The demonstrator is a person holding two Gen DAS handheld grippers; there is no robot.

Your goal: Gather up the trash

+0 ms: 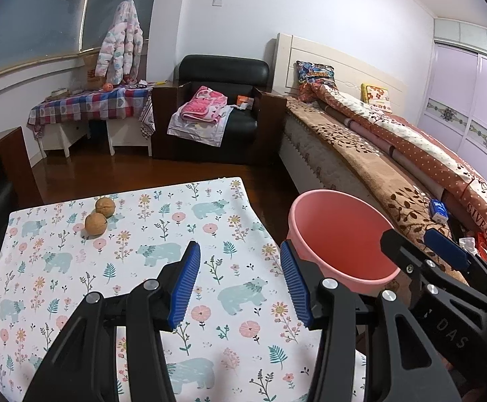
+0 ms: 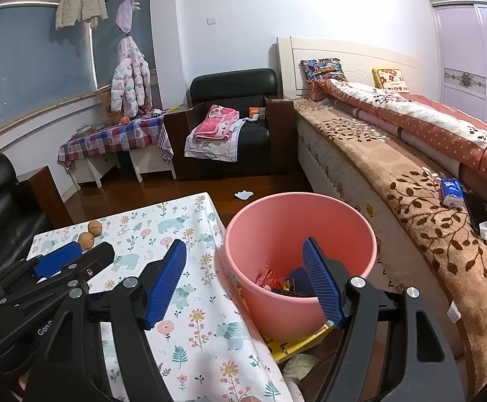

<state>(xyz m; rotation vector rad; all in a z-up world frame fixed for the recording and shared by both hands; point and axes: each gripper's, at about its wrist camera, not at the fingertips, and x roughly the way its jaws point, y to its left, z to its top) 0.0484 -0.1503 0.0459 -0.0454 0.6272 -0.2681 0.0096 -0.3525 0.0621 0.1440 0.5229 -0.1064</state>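
**Pink bin loaded; two walnuts left on the table**

Pink plastic forms the bin [image 2: 297, 244], which stands just beside the right edge of the table [image 1: 76, 301] and between it and the bed [image 2: 394, 181]. Wrappers [image 2: 268, 279] and darker scraps lie at its bottom; their exact kind cannot be made out.

**Grippers**
- Left gripper [image 1: 240, 288]: jaws apart, nothing between them, held above the floral tablecloth [image 1: 210, 234].
- Right gripper [image 2: 250, 284]: jaws apart and empty, one finger over the bin mouth, the other over the cloth.

**Remaining items**
Two walnuts [image 1: 100, 216] sit touching each other near the far left corner of the table, well apart from both grippers. Whether they count as trash is a judgement; they are the only loose items on the cloth.

**Hazards**
- Walnuts are round and hard. An off-centre squeeze would likely shoot one out, and it may roll off the near table edge.
- Gripping one nut may knock its neighbour away.
- A finger catching the cloth could drag it and shift both nuts.
- The bin looks light; striking its rim could tip it.
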